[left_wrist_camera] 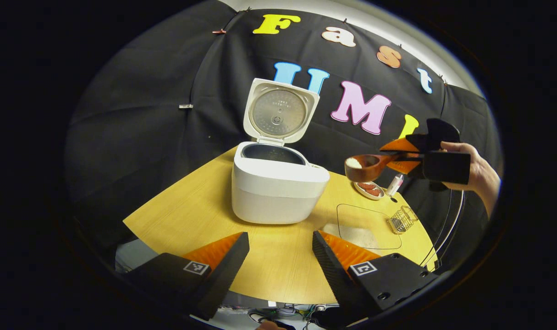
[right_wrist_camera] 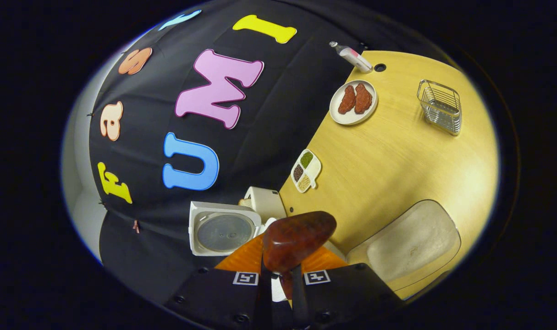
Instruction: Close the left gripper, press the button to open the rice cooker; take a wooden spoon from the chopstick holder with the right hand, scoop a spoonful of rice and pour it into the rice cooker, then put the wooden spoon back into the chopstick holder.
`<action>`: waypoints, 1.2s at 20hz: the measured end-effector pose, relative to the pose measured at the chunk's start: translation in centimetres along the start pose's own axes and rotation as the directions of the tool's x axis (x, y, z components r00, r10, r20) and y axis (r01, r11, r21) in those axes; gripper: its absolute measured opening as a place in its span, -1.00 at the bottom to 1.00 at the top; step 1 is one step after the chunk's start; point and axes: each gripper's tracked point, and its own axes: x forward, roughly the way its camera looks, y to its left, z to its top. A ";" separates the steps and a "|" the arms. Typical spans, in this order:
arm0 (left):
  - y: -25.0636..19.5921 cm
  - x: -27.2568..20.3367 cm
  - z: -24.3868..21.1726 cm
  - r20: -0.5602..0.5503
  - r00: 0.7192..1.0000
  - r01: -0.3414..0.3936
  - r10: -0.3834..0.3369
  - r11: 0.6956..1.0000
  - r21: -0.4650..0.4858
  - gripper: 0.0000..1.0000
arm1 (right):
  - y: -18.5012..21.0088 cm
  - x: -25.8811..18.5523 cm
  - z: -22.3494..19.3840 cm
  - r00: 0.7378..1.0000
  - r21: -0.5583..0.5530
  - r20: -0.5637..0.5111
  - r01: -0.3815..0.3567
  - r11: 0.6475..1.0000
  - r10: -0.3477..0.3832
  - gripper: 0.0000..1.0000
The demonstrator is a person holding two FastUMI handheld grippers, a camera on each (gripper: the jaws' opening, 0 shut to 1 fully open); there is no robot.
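rice cooker point(left_wrist_camera: 278, 183): white, standing at the centre of the left gripper view on the wooden surface point(left_wrist_camera: 182, 215), lid point(left_wrist_camera: 280, 112) swung up and upright behind the dark inner pot. in the right gripper view it sits low, left of centre point(right_wrist_camera: 223, 229), seen from above with the inside of the lid facing the camera.
wooden spoon point(left_wrist_camera: 367, 167): held level at the right of the left gripper view, its bowl toward the cooker and apart from it, carrying a small heap of white rice point(left_wrist_camera: 353, 162). in the right gripper view its dark rounded back point(right_wrist_camera: 296, 238) fills the lower centre, handle running down between the fingers.
right gripper point(left_wrist_camera: 409, 156): at the right edge of the left gripper view, held by a hand point(left_wrist_camera: 477, 172), its fingers narrowed onto the spoon's handle from both sides. in the right gripper view point(right_wrist_camera: 282, 275) the same hold shows at the bottom.
left gripper point(left_wrist_camera: 280, 252): at the bottom of the left gripper view, fingers spread wide with nothing between them, above the near edge of the surface.
chopstick holder point(right_wrist_camera: 439, 106): wire basket at the upper right of the right gripper view; lower right in the left gripper view point(left_wrist_camera: 402, 220).
clear tray point(right_wrist_camera: 409, 245): lower right of the right gripper view.
small plate point(right_wrist_camera: 353, 101): holds two reddish pieces, upper centre-right of the right gripper view.
divided dish point(right_wrist_camera: 306, 170): three portions of grains, near the cloth wall.
small bottle point(right_wrist_camera: 351, 56): lying at the top edge of the surface.
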 end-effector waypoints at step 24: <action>9.4 -0.3 2.2 0.039 0.984 -0.167 0.174 0.975 -0.145 0.92 | 10.4 15.4 -9.0 0.992 -0.507 0.038 -0.085 0.858 0.121 -0.58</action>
